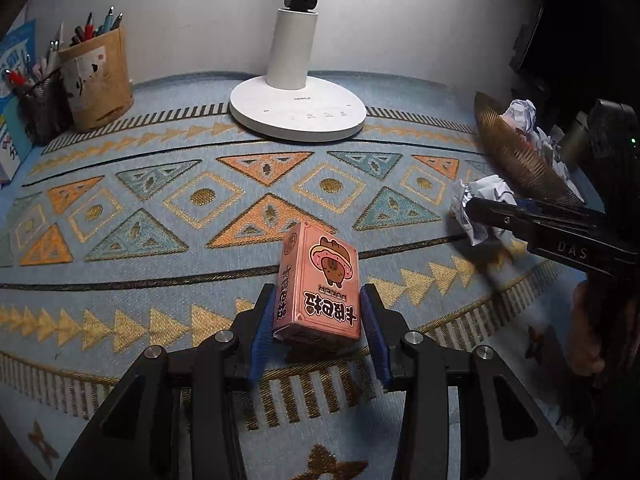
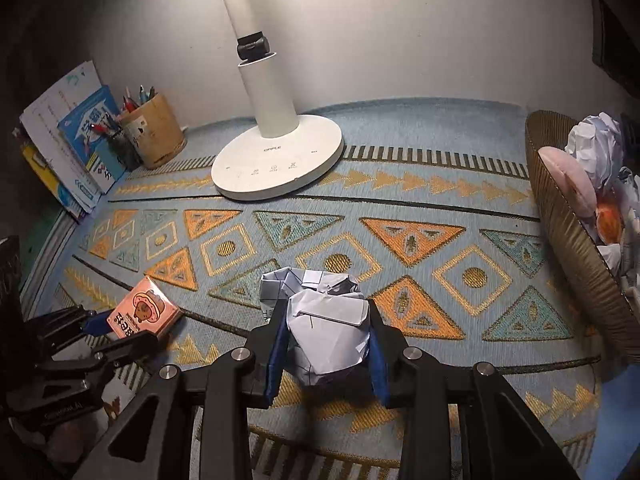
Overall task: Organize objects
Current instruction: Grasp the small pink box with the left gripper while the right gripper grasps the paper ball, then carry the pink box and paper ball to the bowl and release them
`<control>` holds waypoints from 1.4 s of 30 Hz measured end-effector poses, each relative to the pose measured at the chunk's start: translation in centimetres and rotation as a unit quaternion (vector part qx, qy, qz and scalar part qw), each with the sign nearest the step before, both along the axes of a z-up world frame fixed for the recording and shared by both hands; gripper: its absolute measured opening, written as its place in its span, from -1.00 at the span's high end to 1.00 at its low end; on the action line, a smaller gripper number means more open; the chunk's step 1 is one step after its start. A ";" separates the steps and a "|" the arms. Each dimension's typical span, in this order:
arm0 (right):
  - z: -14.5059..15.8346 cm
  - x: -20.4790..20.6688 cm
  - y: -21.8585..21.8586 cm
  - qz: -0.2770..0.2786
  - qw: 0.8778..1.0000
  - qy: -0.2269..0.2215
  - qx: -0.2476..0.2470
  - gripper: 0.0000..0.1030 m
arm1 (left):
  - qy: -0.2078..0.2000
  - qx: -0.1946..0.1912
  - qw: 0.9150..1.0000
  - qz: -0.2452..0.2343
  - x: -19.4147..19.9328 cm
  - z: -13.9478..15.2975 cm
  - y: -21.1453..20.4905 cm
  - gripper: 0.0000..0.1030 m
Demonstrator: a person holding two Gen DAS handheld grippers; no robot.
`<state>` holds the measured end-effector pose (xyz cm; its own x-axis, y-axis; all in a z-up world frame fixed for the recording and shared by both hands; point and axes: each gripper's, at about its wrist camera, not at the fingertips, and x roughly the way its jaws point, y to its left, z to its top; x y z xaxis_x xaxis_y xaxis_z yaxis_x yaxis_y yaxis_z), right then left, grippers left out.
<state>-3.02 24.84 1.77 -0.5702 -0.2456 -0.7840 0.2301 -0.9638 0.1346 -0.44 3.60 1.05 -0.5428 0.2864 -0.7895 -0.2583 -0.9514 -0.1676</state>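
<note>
Gripping a pink card box (image 1: 316, 288), the left gripper (image 1: 318, 320) has its blue pads against both long sides; the box looks lifted slightly off the patterned mat (image 1: 160, 208), though contact underneath cannot be judged. Box face shows a cartoon animal in a doughnut, large Chinese characters and a smaller Latin word, seen upside down and not clearly legible.

Right gripper (image 2: 328, 328) is clamped on a crumpled paper ball (image 2: 324, 316), white with faint printed lines; its pads press both flanks. In the left wrist view the same gripper enters from the right, its arm marked "DAS".

White desk lamp (image 2: 276, 160) stands at the back centre of the mat, base printed "OPPLE" above a row of touch icons. Back left: a brown paper pen holder (image 1: 102, 80) and a black mesh cup (image 1: 42, 108), both full of pens, with blue-covered booklets (image 2: 86, 136) leaning against the wall; their titles are too small to read.

At right, a ribbed gold-brown basket (image 2: 568, 232) holds more crumpled paper.
</note>
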 end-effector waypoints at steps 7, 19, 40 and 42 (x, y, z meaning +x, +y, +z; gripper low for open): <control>-1.6 2.4 0.8 0.019 1.000 0.004 0.008 0.34 | 0.022 -0.042 0.999 0.010 1.3 0.3 -0.7 -0.48; -1.1 4.8 3.1 0.022 1.000 0.011 0.018 -0.53 | 0.025 -0.077 0.997 0.020 0.5 -0.6 1.5 0.27; 1.0 6.5 2.2 0.030 0.998 0.050 -0.012 0.36 | 0.063 -0.073 0.995 0.014 1.2 1.8 4.5 0.28; 3.0 6.9 4.0 0.019 0.997 0.072 -0.015 0.36 | 0.082 -0.061 0.995 -0.006 0.9 3.6 6.7 0.28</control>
<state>3.90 28.81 4.74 -0.6658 -0.2918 -0.6867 0.2859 -0.9499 0.1265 0.49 10.25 4.70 -0.6643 0.2013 -0.7198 -0.2834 -0.9590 -0.0066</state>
